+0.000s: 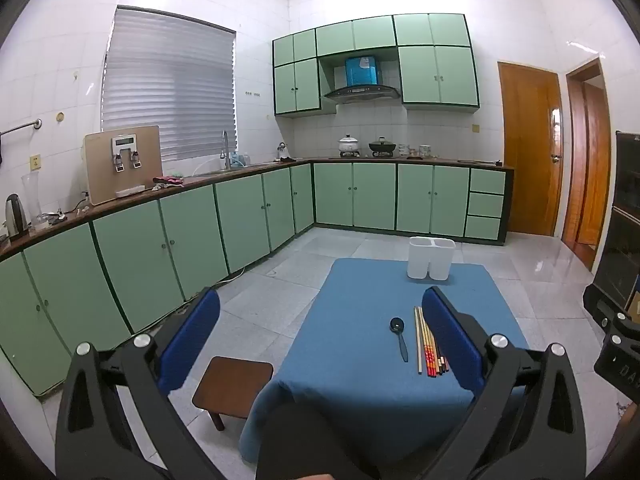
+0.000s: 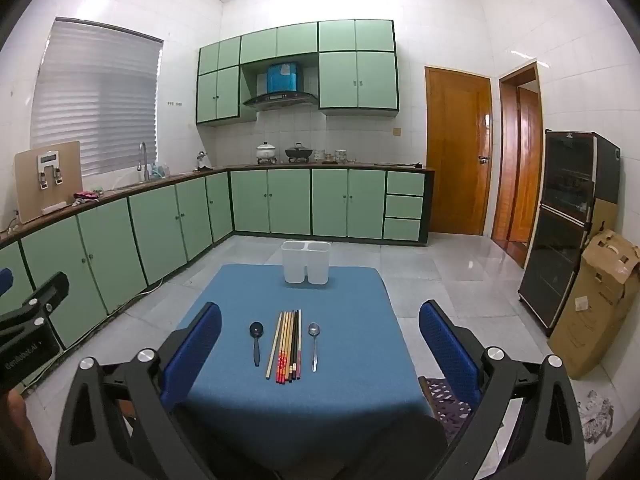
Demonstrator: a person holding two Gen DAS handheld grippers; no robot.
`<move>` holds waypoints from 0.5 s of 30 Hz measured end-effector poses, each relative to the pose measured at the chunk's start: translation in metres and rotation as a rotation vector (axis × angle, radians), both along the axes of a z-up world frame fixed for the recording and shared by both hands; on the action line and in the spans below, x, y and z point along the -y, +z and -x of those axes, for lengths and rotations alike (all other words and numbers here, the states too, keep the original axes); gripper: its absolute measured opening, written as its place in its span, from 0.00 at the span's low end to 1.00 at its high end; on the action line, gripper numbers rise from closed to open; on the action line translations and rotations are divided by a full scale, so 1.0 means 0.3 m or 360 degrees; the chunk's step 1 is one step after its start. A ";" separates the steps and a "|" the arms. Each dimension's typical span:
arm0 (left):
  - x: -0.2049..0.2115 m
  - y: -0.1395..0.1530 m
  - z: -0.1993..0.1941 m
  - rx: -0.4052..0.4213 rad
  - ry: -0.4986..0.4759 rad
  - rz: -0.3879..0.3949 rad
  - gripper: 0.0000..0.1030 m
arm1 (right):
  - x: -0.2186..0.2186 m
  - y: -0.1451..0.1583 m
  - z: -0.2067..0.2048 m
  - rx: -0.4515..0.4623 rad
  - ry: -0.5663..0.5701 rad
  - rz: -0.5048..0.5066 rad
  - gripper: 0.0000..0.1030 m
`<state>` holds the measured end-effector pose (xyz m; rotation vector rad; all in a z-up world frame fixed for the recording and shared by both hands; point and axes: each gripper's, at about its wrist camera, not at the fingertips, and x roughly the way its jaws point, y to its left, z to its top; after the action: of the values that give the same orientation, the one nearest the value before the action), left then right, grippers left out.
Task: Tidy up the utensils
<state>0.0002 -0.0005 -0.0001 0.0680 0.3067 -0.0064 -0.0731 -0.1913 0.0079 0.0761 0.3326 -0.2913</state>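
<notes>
Two hand-held grippers hover above the near edge of a low counter draped in blue cloth [image 2: 344, 280], both with blue-padded fingers spread wide and holding nothing: the left hand-held gripper [image 1: 320, 344] sits off the counter's left side, the right hand-held gripper [image 2: 320, 344] is centred on the work. The utensils lie in a tidy row near the front edge, handles toward the camera, apparently staged for easy pickup: a black plastic spoon [image 2: 256, 340] on the left, a bundle of wooden and lacquered chopsticks [image 2: 286, 346] just beside it in the middle, a slim silver metal spoon [image 2: 314, 344] on the right. At the far edge stands a white two-compartment plastic holder [image 2: 306, 262], upright and seemingly empty, the likely destination. Sorting appears not yet begun.
</notes>
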 end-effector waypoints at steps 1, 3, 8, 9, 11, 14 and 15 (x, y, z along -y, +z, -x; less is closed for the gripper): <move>0.000 0.000 0.000 0.0003 -0.0001 0.0001 0.95 | 0.001 0.000 0.001 0.0005 0.0000 -0.0009 0.94; 0.001 -0.001 -0.001 0.0004 0.0002 -0.0001 0.95 | 0.001 0.000 0.001 0.0002 0.0003 -0.0013 0.94; 0.011 -0.005 -0.008 0.0000 -0.0003 -0.0002 0.95 | 0.000 0.002 0.004 0.0000 0.0006 -0.0010 0.94; 0.002 0.000 -0.002 0.0003 0.0000 0.0013 0.95 | 0.000 0.002 0.005 -0.0001 0.0008 -0.0010 0.94; -0.001 0.001 -0.005 0.0005 0.0000 0.0014 0.95 | -0.001 0.001 0.004 -0.0002 0.0004 -0.0009 0.94; -0.008 0.009 -0.004 0.0009 0.0003 0.0014 0.95 | 0.000 0.000 0.003 -0.0003 0.0004 -0.0011 0.94; -0.009 0.010 -0.005 0.0009 0.0004 0.0014 0.95 | -0.001 0.001 0.005 -0.0002 0.0003 -0.0010 0.94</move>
<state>0.0017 0.0020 0.0030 0.0586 0.3009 -0.0051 -0.0745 -0.1909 0.0082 0.0818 0.3348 -0.2882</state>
